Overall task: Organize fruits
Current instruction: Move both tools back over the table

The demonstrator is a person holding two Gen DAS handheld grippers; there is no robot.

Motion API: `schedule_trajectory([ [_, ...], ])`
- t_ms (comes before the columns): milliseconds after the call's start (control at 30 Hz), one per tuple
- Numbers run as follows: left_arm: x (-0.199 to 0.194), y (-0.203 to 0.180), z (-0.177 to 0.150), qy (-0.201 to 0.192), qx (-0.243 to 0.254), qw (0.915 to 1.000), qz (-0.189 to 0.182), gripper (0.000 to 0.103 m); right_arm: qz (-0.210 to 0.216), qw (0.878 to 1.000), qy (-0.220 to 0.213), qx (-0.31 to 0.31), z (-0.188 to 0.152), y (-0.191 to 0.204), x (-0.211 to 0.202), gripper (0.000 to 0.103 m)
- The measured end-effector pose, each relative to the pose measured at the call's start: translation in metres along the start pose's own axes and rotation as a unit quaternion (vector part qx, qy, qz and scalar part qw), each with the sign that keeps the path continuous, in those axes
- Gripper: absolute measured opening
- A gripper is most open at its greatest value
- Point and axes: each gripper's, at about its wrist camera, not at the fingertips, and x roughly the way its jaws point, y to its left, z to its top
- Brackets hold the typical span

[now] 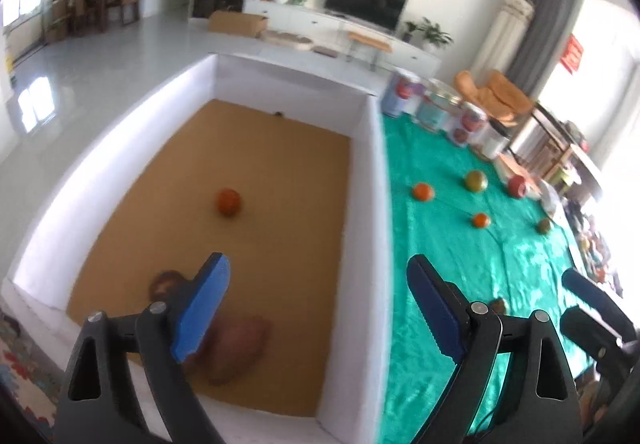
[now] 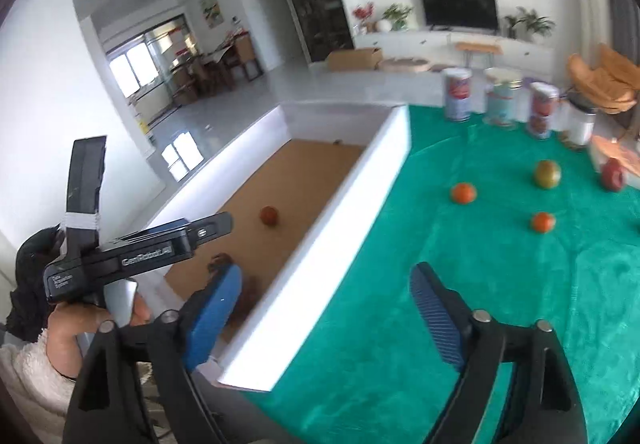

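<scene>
A white-walled box with a brown floor holds an orange fruit, a brown fruit and a reddish sweet potato. My left gripper is open and empty above the box's near right wall. On the green cloth lie two orange fruits, a green-red fruit, a red fruit and a small green one. My right gripper is open and empty over the box's near corner. The orange fruits lie beyond it.
Several cans stand at the cloth's far edge. The left gripper body and the hand holding it show at the left of the right wrist view. A chair stands behind the table.
</scene>
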Motion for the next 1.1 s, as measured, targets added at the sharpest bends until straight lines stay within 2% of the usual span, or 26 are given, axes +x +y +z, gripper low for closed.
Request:
schedule_trajectory([
  [67, 0.007, -0.041, -0.01, 0.016, 0.041, 0.9979, -0.048, 0.095, -0.08, 0.996, -0.03, 0.021, -0.022, -0.04, -0.039, 0.098],
  [100, 0.014, -0.062, -0.016, 0.028, 0.061, 0.9953, -0.07, 0.096, -0.138, 0.989, -0.039, 0.023, -0.036, -0.061, -0.058, 0.098],
  [133, 0.022, -0.083, -0.022, 0.044, 0.079, 0.9921, -0.086, 0.096, -0.216, 0.975, -0.041, 0.014, -0.047, -0.075, -0.076, 0.098],
  [167, 0.032, -0.102, -0.03, 0.065, 0.095, 0.9879, -0.103, 0.096, -0.311, 0.95, -0.03, -0.008, -0.061, -0.088, -0.086, 0.099],
  [200, 0.043, -0.12, -0.039, 0.083, 0.109, 0.9832, -0.12, 0.096, -0.404, 0.914, -0.01, -0.031, -0.074, -0.1, -0.09, 0.1],
  [233, 0.054, -0.136, -0.048, 0.093, 0.124, 0.9791, -0.131, 0.096, -0.467, 0.883, 0.015, -0.043, -0.086, -0.115, -0.095, 0.1],
  [267, 0.068, -0.151, -0.058, 0.104, 0.141, 0.9757, -0.132, 0.096, -0.491, 0.87, 0.036, -0.035, -0.097, -0.129, -0.097, 0.1],
  [300, 0.079, -0.165, -0.066, 0.112, 0.156, 0.9727, -0.131, 0.096, -0.484, 0.874, 0.043, -0.006, -0.104, -0.143, -0.103, 0.1],
  [367, 0.104, -0.183, -0.084, 0.12, 0.181, 0.9678, -0.129, 0.096, -0.417, 0.906, 0.021, 0.077, -0.121, -0.163, -0.118, 0.1],
  [400, 0.114, -0.188, -0.092, 0.114, 0.194, 0.9668, -0.122, 0.096, -0.383, 0.917, 0.007, 0.111, -0.129, -0.173, -0.12, 0.101],
  [467, 0.13, -0.194, -0.104, 0.105, 0.217, 0.9654, -0.1, 0.096, -0.353, 0.924, -0.002, 0.148, -0.144, -0.186, -0.111, 0.101],
  [600, 0.146, -0.19, -0.106, 0.076, 0.23, 0.9671, -0.079, 0.096, -0.356, 0.918, 0.031, 0.171, -0.156, -0.203, -0.08, 0.101],
  [700, 0.153, -0.182, -0.104, 0.081, 0.211, 0.9711, -0.076, 0.096, -0.355, 0.922, 0.022, 0.157, -0.159, -0.201, -0.081, 0.101],
  [800, 0.156, -0.18, -0.104, 0.071, 0.199, 0.9749, -0.069, 0.096, -0.376, 0.914, 0.034, 0.146, -0.161, -0.201, -0.077, 0.101],
  [933, 0.158, -0.187, -0.11, 0.069, 0.223, 0.9708, -0.055, 0.097, -0.394, 0.908, 0.02, 0.139, -0.161, -0.196, -0.085, 0.101],
  [1100, 0.161, -0.196, -0.116, 0.074, 0.249, 0.9646, -0.046, 0.1, -0.393, 0.91, 0.016, 0.131, -0.161, -0.195, -0.089, 0.101],
])
